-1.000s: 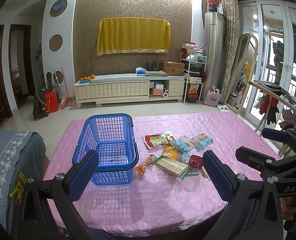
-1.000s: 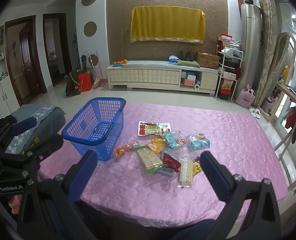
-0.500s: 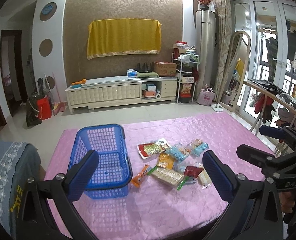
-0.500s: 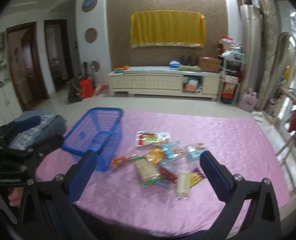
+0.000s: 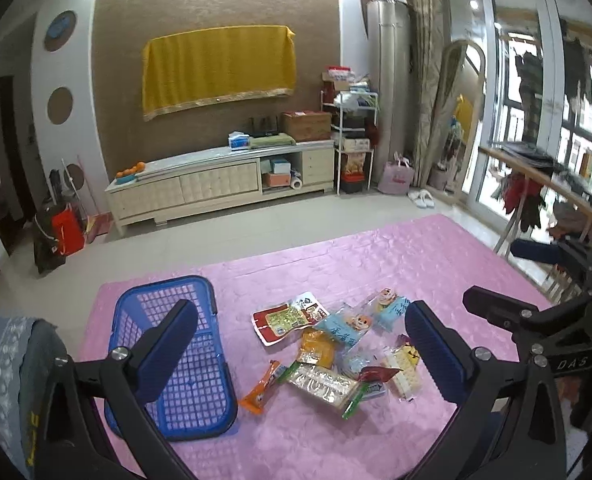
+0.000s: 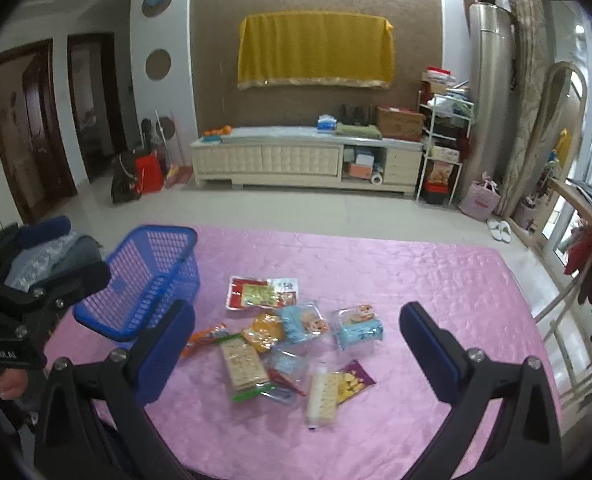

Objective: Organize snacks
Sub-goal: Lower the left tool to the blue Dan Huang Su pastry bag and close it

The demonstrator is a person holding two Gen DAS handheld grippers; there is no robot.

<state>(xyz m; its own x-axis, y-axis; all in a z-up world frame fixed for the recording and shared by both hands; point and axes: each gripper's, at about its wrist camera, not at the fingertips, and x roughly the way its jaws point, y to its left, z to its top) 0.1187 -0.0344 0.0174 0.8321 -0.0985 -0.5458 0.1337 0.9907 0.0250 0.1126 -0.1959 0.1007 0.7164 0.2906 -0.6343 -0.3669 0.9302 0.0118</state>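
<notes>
Now we've lifted back: both grippers, left gripper (image 5: pixel 299 346) and right gripper (image 6: pixel 296 344), hang wide apart and empty above the counter (image 6: pixel 435 280), snack packets (image 6: pixel 288 340) piled beside the empty blue basket (image 5: pixel 168 364).

A pink-clothed counter (image 6: pixel 415 280) carries a blue basket (image 6: pixel 144 280) at 9 o'clock and a loose cluster of snack packets (image 6: pixel 288 336) at center, near the basket but apart from it.
</notes>
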